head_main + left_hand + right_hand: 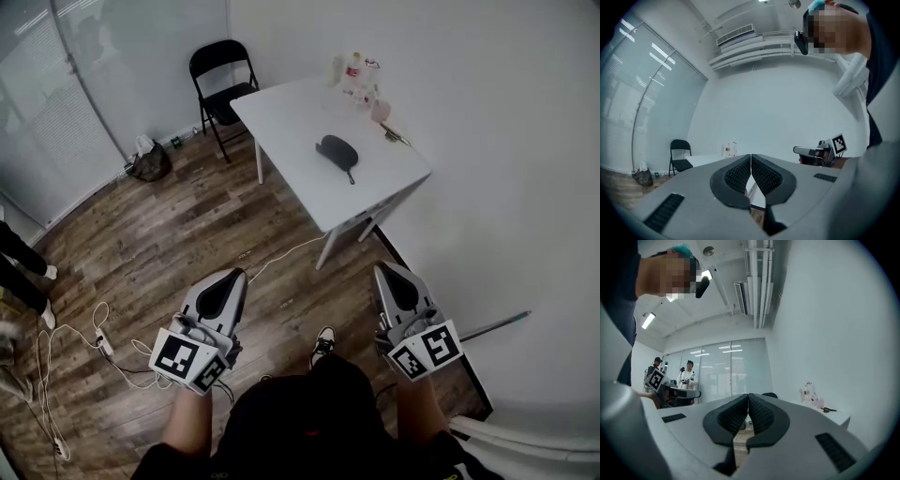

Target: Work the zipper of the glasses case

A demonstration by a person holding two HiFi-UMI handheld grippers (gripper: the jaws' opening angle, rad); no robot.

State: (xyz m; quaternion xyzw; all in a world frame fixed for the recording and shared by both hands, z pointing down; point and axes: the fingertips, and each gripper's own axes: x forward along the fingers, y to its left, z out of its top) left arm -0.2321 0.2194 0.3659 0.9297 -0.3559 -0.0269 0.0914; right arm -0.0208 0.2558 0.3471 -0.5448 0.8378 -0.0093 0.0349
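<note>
Case (336, 150): dark oval, lying flat mid-counter (281, 122), thin cord (351, 175) trailing off it toward 5 o'clock. Zipper pull is too small to make out from here.

My read on handling: light, semi-stiff shell on a smooth top, so it'll skate if you only tug the zipper. Pin the body across its narrow width with one tongs and pinch the pull tab with the other. The tab is small and likely slippery, so it needs a square bite. Don't haul on the cord.

Bottles (356, 75) sit at the case's 1 o'clock, chair (220, 80) at its 10.

Left tongs (236, 274) and right tongs (382, 267) are both fully closed with nothing in them, held over the floor well short of the counter, case at their 12 o'clock.
</note>
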